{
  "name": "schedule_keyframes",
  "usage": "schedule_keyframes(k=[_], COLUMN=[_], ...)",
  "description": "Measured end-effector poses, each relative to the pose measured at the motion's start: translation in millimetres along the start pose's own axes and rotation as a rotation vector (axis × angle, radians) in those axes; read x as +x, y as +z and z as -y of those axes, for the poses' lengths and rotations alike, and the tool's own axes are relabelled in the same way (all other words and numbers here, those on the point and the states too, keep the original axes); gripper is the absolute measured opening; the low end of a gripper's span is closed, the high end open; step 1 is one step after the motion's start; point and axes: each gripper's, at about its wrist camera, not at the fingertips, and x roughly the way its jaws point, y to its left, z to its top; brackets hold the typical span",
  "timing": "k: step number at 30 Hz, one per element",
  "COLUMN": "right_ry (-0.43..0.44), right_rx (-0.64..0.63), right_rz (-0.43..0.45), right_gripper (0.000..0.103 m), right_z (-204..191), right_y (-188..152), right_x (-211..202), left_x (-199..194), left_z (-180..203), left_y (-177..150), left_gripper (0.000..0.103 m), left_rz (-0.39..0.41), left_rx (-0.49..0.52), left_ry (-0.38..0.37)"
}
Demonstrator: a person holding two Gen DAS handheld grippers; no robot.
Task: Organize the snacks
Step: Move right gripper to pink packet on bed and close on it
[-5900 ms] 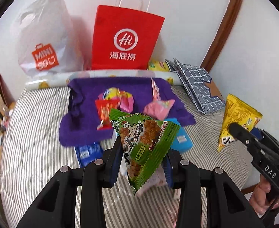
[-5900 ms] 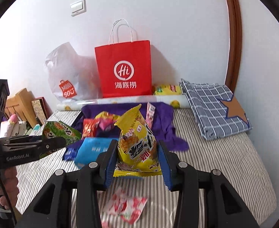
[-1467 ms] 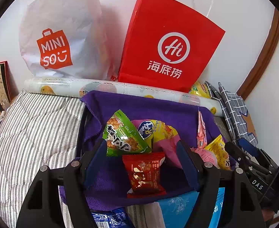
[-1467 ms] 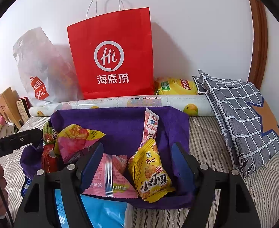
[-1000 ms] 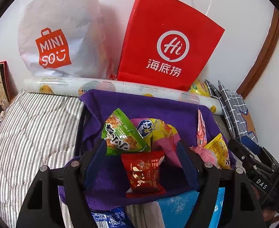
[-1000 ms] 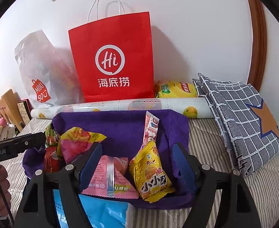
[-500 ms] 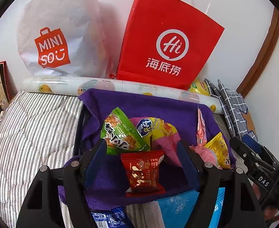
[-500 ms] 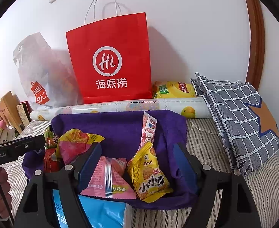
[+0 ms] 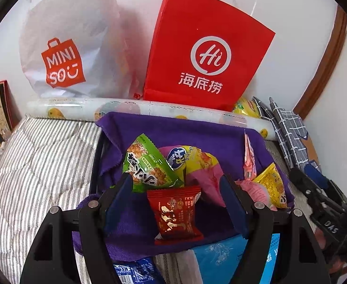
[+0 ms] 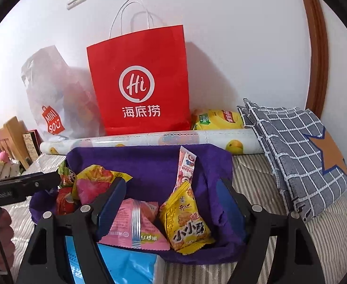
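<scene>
A purple cloth (image 9: 197,137) (image 10: 145,163) lies on the striped bed with several snack packets on it. My left gripper (image 9: 175,189) hangs open over a green packet (image 9: 147,165) and a red packet (image 9: 175,213); neither pad touches them. A yellow-and-pink bag (image 9: 194,163) lies behind. My right gripper (image 10: 171,198) is open above a pink packet (image 10: 135,222) and a small yellow packet (image 10: 187,220), holding nothing. A thin pink stick packet (image 10: 185,168) stands up behind them.
A red paper bag (image 9: 206,54) (image 10: 140,80) and a white plastic bag (image 9: 71,42) lean on the wall behind a rolled printed sheet (image 10: 149,139). A folded checked cloth (image 10: 296,146) lies right. Blue packets (image 9: 220,258) (image 10: 123,267) lie near the front.
Nothing has visibly moved in the last second; both grippers hover open. Earlier the left held the green packet and the right the yellow one, which now lie on the cloth.
</scene>
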Motion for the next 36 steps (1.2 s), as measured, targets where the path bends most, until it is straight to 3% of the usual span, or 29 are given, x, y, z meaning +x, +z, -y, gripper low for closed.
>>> schedule_keyframes(k=[5,11,16,25,33,36], right_ry=[-0.031,-0.146,-0.164,-0.075,-0.019,0.014], right_rx=[0.040,0.020,0.006,0.067,0.063,0.069], right_rz=[0.005,-0.003,-0.066,-0.204,-0.233,-0.250], right_gripper=[0.077,0.077,0.077,0.077,0.077,0.071], right_z=[7.2,16.7,19.9,7.2,-21.2,-30.1], right_y=[-0.7,-11.0,-32.9,-86.2,-123.4,-134.4], right_x=[-26.6,-67.3,-99.8,-130.6,-165.9,-171.1], left_x=[-2.5,-7.8,-16.3,-31.6,-61.6,-78.0], left_z=[7.4,11.1,13.4,20.3,0.3,-4.5], left_y=[-1.8,-2.5,-2.3,-11.4,-40.0,-52.8], left_gripper=[0.075,0.075,0.075,0.075,0.075,0.075], left_rz=[0.033,0.053,0.081,0.074,-0.007,-0.023], left_rx=[0.041,0.039,0.049,0.097,0.062,0.095], left_ry=[0.018,-0.006,-0.025,-0.057,-0.087,-0.058])
